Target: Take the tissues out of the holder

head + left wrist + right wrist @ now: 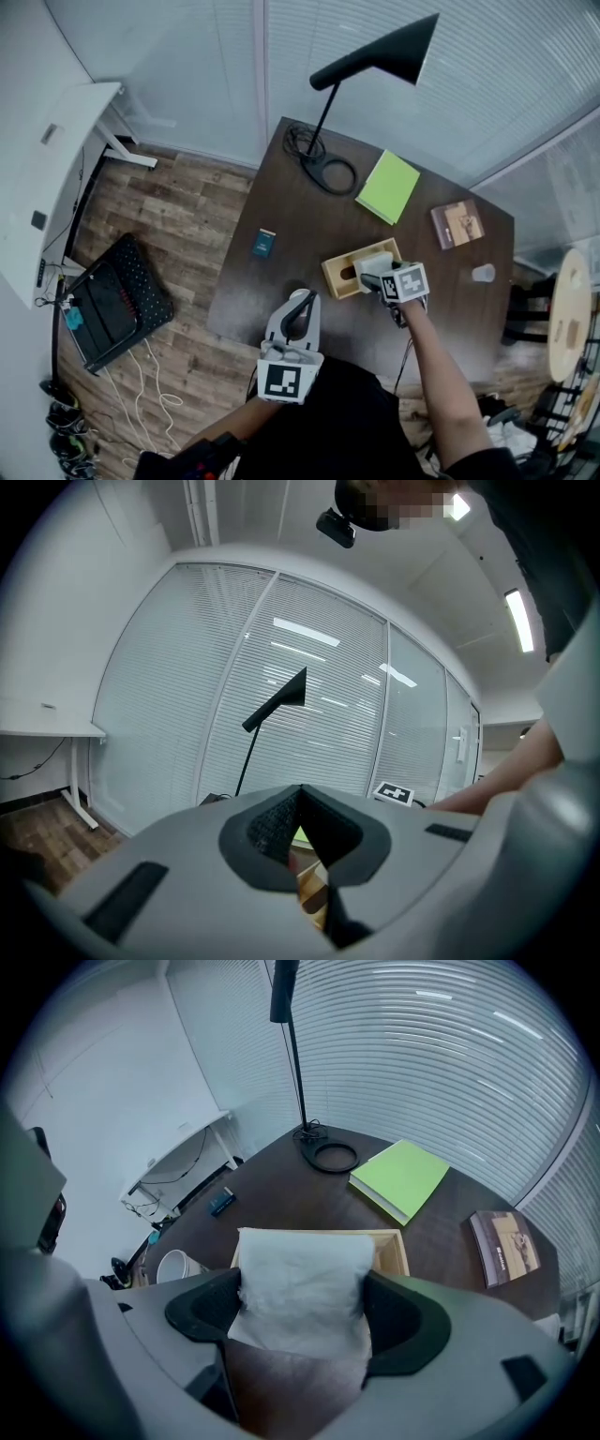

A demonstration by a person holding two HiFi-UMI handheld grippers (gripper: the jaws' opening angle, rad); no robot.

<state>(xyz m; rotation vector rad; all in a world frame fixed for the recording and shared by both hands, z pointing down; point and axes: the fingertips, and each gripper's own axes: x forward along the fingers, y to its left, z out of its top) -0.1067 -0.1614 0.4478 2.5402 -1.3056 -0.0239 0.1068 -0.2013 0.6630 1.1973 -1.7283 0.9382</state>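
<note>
A wooden tissue holder [339,274] lies on the dark table [281,281], near its front. My right gripper [377,274] hovers over the holder's right end, shut on a white stack of tissues [373,263]. In the right gripper view the tissues [300,1283] fill the space between the jaws of the gripper [300,1302], and the holder's rim [394,1246] shows just behind them. My left gripper [300,305] is held above the table's front edge, left of the holder. Its jaws [305,855] meet with nothing between them.
A black lamp [375,61] stands at the table's back, with its ring base and cord [328,173]. A green book [388,187], a brown book [457,224], a small blue item [263,243] and a clear cup [483,273] lie around the holder.
</note>
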